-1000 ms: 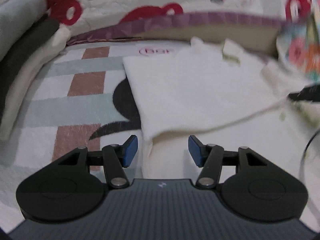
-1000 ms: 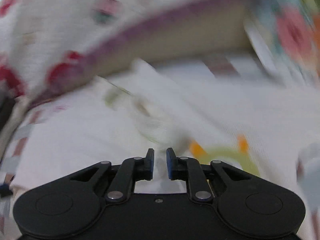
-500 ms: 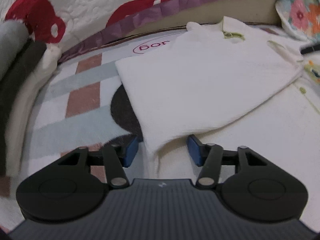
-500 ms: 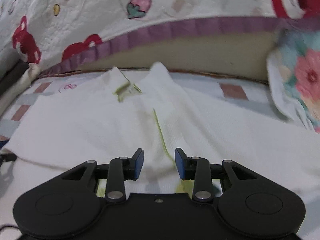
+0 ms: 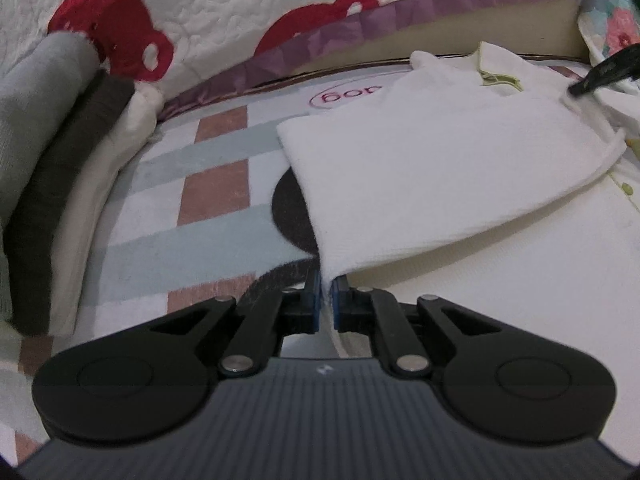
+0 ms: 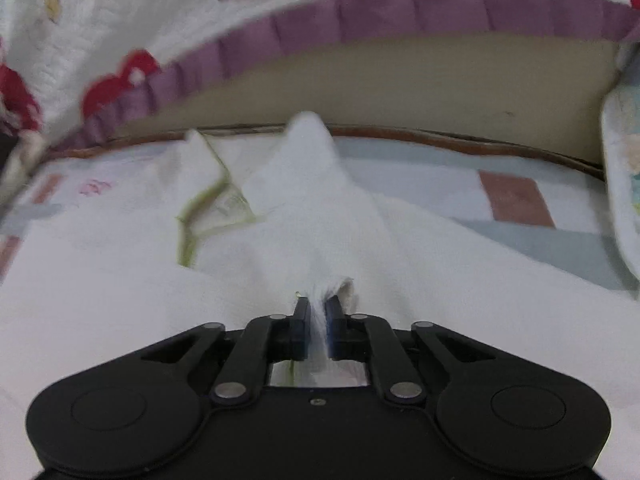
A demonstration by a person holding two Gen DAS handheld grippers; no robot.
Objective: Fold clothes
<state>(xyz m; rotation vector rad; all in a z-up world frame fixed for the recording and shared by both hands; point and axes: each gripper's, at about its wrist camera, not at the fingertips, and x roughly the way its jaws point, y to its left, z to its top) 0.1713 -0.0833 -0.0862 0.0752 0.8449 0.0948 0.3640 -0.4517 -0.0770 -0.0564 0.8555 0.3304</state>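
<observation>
Bed edge with a white quilted bedspread printed with red bears and trimmed in purple (image 5: 248, 12) runs across the far side. It's a hard limit for any forward sweep.

Pastel checked fleece blanket with brown and grey blocks (image 5: 208, 184) is the work surface. Bare room on it to the left of the garment, up to a stack of folded grey, dark brown and cream clothes (image 5: 60, 152) on the far left. Floral cushion or bag (image 6: 624, 184) bounds the right side.

White knitted polo shirt with lime-green trim (image 5: 432, 168) lies flat in the middle, collar at the far end, long axis running near-to-far. Left side already folded in over the body; that flap's near corner comes to a point right at the left tool.

Left gripper (image 5: 327, 304): jaws narrow, pinching that near corner of the folded flap. Cloth visibly between the blue pads.

Right gripper (image 6: 318, 320): jaws closing, bunched white shirt fabric pressed between them, tented into a ridge that runs straight away toward the collar. Frame is blurred, so which edge it has I can't tell. Probably the right shoulder or sleeve zone.

My read: both hands hold the near side, so the next fold likely carries fabric away from the fingers toward the collar, or the right side across to the left. The left side has the slack room; the far side is tight.
</observation>
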